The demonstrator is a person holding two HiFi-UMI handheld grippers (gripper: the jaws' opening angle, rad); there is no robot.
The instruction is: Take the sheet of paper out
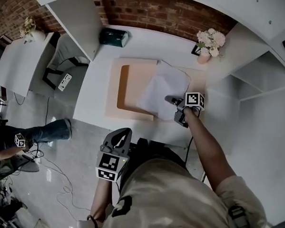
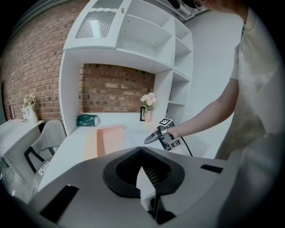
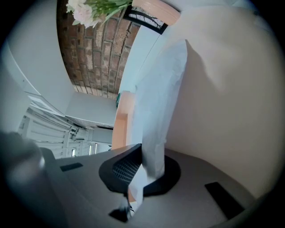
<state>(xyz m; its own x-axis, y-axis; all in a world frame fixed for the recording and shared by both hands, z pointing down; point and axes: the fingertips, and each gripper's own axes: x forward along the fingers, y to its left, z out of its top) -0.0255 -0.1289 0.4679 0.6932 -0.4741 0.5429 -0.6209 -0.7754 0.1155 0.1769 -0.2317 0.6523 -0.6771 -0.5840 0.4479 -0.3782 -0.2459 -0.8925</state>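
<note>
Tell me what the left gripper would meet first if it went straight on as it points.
Probably the white desk top near its front edge, between the peach folder and the right gripper; depth is hard to judge.

Home-office style nook — white counter point(image 1: 91, 97), built-in shelves point(image 2: 178, 53), brick wall point(image 1: 151, 10), flower vase point(image 1: 209, 44), chair point(image 2: 46, 138) — cables on floor point(image 1: 55, 175)

Left strip of table point(image 1: 95, 97) bare, front edge open. Back corners blocked: green box point(image 1: 113, 37) left, flower vase point(image 1: 209, 44) right. Shelf walls point(image 1: 75, 21) close both sides. Centre-right taken by right tongs point(image 1: 170, 100) and sheet of paper point(image 1: 161, 88).
</note>
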